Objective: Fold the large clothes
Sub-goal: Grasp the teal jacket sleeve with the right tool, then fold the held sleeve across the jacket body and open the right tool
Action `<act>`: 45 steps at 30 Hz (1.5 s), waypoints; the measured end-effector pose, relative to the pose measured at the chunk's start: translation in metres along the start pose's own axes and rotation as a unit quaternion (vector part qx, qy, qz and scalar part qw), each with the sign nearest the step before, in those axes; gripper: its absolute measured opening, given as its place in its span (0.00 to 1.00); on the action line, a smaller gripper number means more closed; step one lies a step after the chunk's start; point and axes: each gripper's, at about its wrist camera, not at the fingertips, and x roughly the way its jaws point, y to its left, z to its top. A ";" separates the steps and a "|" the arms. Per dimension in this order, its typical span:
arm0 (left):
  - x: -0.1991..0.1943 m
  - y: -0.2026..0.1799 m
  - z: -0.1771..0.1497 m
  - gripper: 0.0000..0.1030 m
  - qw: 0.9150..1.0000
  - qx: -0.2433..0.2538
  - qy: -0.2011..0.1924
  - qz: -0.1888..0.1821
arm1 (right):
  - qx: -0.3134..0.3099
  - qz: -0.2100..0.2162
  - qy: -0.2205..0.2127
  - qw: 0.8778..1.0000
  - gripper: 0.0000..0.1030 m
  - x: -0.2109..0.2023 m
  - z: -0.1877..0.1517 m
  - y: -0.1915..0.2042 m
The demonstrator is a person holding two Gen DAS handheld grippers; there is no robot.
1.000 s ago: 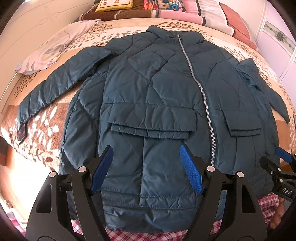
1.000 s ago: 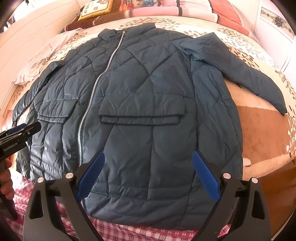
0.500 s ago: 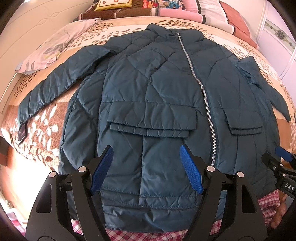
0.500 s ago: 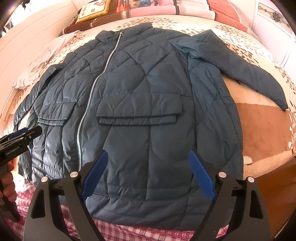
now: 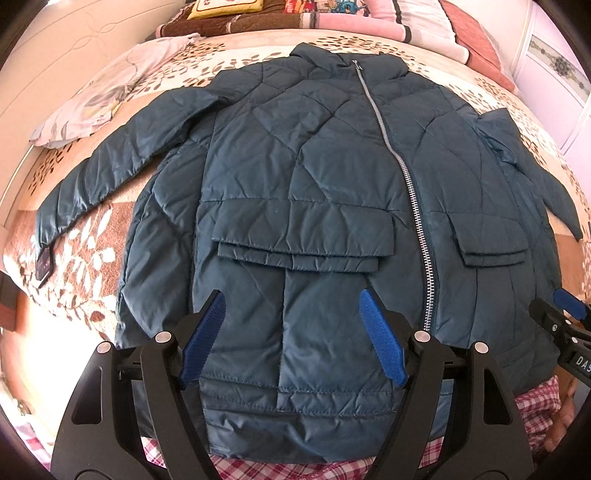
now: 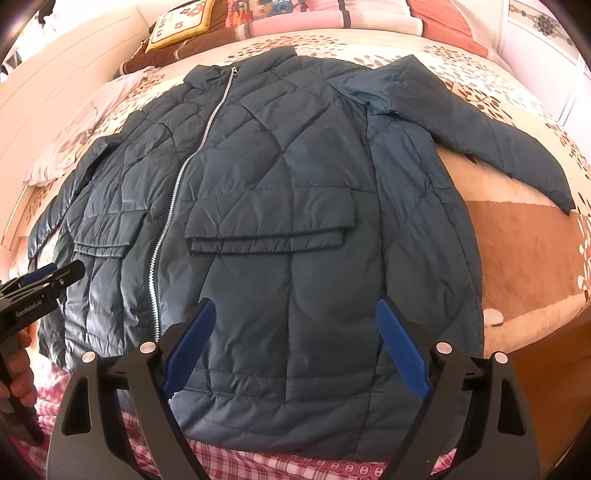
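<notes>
A dark teal quilted jacket (image 5: 303, 177) (image 6: 288, 177) lies front up on the bed, zipped, collar at the far end, both sleeves spread out to the sides. My left gripper (image 5: 291, 330) hovers open above the lower left front panel, below the pocket flap (image 5: 303, 236). My right gripper (image 6: 295, 339) is open too, above the lower right front panel under the other pocket flap (image 6: 269, 221). Nothing sits between either pair of blue pads. Each gripper's tip shows at the edge of the other's view, the right one (image 5: 565, 325) and the left one (image 6: 40, 284).
The bed (image 6: 524, 251) has a brown and cream leaf-patterned cover. A pale garment (image 5: 107, 92) lies at the far left. Pillows and folded blankets (image 5: 369, 14) line the headboard end. Red checked cloth (image 6: 258, 465) runs under the jacket's hem at the near edge.
The right gripper's view has shifted slightly, and its jaws stand a little narrower than a second ago. The left gripper and the jacket stay put.
</notes>
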 end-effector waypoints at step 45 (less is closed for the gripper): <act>0.027 -0.037 0.072 0.76 0.998 0.058 -0.019 -0.020 | 0.509 0.001 -0.167 0.844 0.06 0.006 0.089 -0.354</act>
